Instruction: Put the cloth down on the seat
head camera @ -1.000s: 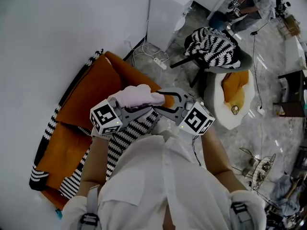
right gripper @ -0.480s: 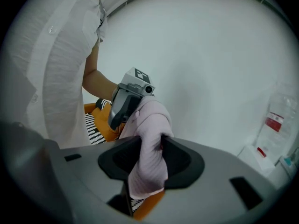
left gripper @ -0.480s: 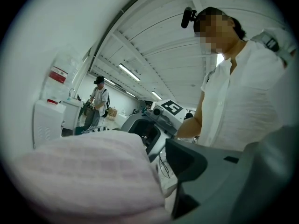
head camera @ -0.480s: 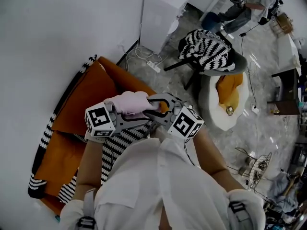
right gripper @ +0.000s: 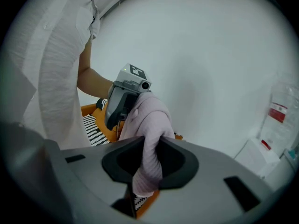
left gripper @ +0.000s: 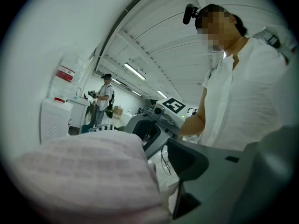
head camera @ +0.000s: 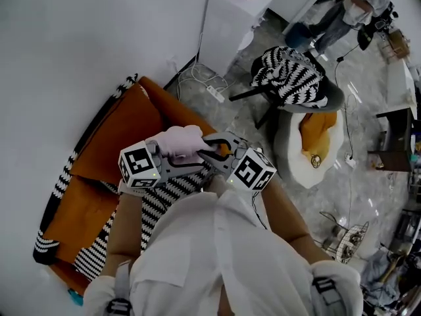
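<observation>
Cloth (head camera: 179, 141) bunched over left gripper (head camera: 197, 162), whose jaws have just been opening and stand apart. Right gripper (right gripper: 140, 183) jaws, just closing, pinch hanging fold. Seat (head camera: 85, 206) at 8 o'clock: draw cloth clear of left jaw, lower flat.

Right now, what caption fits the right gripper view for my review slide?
Right tongs, jaws just closing, pinch a hanging fold of pink cloth above the orange seat.
</observation>
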`<state>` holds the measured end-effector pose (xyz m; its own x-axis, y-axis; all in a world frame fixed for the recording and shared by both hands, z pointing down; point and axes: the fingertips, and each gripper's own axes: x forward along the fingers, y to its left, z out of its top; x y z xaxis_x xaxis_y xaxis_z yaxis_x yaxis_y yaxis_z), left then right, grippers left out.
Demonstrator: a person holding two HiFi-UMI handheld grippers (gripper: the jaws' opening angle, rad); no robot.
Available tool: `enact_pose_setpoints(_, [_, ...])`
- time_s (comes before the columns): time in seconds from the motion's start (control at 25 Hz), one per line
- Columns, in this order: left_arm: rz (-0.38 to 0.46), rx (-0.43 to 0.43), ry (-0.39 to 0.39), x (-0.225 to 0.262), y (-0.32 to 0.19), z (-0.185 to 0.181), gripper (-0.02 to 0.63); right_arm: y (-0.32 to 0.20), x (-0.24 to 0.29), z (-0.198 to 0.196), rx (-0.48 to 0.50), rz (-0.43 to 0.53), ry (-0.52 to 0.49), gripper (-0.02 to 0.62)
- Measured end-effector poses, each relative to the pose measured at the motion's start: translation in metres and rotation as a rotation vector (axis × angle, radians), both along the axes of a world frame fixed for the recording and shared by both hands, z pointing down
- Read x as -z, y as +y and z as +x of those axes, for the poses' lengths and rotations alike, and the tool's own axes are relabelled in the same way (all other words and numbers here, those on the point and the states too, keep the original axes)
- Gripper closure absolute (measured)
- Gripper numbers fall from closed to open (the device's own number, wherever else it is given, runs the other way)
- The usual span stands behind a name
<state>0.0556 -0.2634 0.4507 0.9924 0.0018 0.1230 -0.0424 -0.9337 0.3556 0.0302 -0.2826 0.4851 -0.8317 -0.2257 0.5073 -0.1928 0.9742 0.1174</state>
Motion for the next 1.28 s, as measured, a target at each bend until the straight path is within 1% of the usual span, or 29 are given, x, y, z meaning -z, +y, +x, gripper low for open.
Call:
enact_pose_setpoints(0.12, [0.004, -0.005, -0.03, -0.001, 0.001, -0.003, 0.356, 0.0, -0.001, -0.003, 0.034, -0.008, 0.013, 0.508])
enact_pose_setpoints(0.24, [0.006, 0.0, -0.054, -0.001, 0.0, -0.009, 0.348, -0.001, -0.001, -0.008, 0.047, -0.001, 0.014, 0.509])
enact_pose_setpoints(0.32, [0.005, 0.006, -0.05, 0.002, -0.001, -0.009, 0.341, -0.003, 0.003, -0.009, 0.046, 0.006, -0.004, 0.508])
enact_pose_setpoints(0.44, [-0.013, 0.012, -0.015, 0.01, 0.0, -0.009, 0.325, -0.002, 0.013, -0.01, 0.047, -0.001, -0.06, 0.507])
enact_pose_setpoints(0.52, [-0.032, 0.016, 0.008, 0.014, 0.002, -0.01, 0.324, 0.0, 0.02, -0.013, 0.059, -0.021, -0.094, 0.505])
enact_pose_setpoints(0.6, [-0.044, 0.017, 0.022, 0.015, 0.003, -0.01, 0.322, 0.002, 0.023, -0.015, 0.071, -0.04, -0.1, 0.501])
enact_pose_setpoints(0.72, [-0.048, 0.016, 0.024, 0.013, 0.005, -0.011, 0.322, 0.004, 0.02, -0.017, 0.074, -0.07, -0.114, 0.49])
enact_pose_setpoints(0.96, [-0.041, 0.0, 0.016, 0.01, 0.01, -0.009, 0.322, 0.01, 0.025, -0.015, 0.125, -0.164, -0.129, 0.442])
enact_pose_setpoints(1.08, [-0.037, -0.005, 0.015, 0.009, 0.011, -0.006, 0.322, 0.009, 0.029, -0.014, 0.115, -0.172, -0.111, 0.455])
enact_pose_setpoints(1.28, [-0.034, -0.02, 0.016, 0.008, 0.013, -0.005, 0.324, 0.006, 0.027, -0.009, 0.076, -0.192, -0.189, 0.49])
